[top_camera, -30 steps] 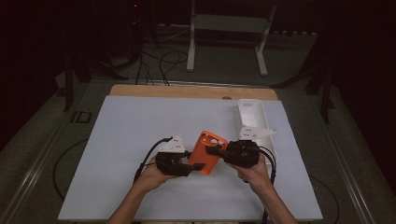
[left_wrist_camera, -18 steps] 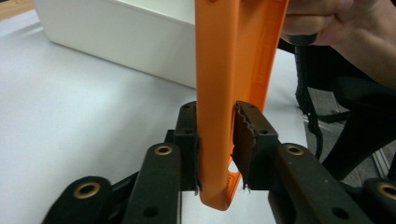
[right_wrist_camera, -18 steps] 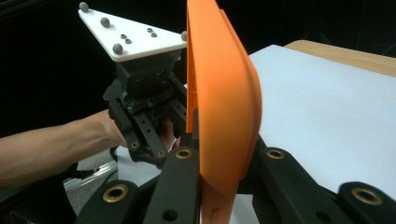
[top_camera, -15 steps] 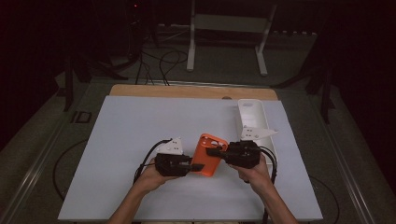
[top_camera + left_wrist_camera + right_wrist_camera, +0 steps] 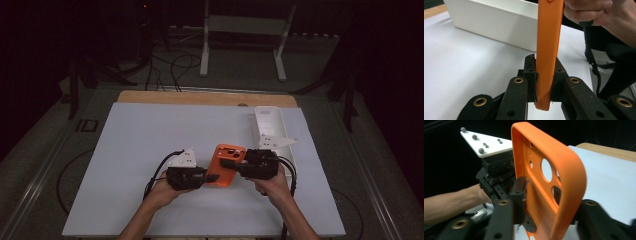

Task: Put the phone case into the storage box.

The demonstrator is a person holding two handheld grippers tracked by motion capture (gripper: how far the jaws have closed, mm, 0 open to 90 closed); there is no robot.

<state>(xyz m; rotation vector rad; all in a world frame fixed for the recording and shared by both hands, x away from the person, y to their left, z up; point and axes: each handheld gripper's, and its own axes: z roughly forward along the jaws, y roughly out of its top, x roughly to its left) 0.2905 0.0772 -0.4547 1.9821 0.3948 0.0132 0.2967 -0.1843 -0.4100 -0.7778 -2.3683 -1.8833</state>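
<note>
An orange phone case [image 5: 227, 170] is held above the white table between both grippers. In the left gripper view it stands edge-on [image 5: 547, 50], and my left gripper [image 5: 544, 75] is shut on its lower end, its jaws having just been closing on it. In the high view that gripper [image 5: 209, 177] comes in from the left. My right gripper [image 5: 223, 161] reaches in from the right at the camera-hole end. Its jaws have just been opening and now straddle the case's wall [image 5: 564, 170] loosely, so my right gripper [image 5: 549, 202] is open with the case between them.
A long white tray [image 5: 270, 125] lies at the right rear of the white table mat [image 5: 150, 130], just beyond the right hand; it also appears behind the case [image 5: 494, 25]. Dark floor, cables and a stand lie past the wooden far edge.
</note>
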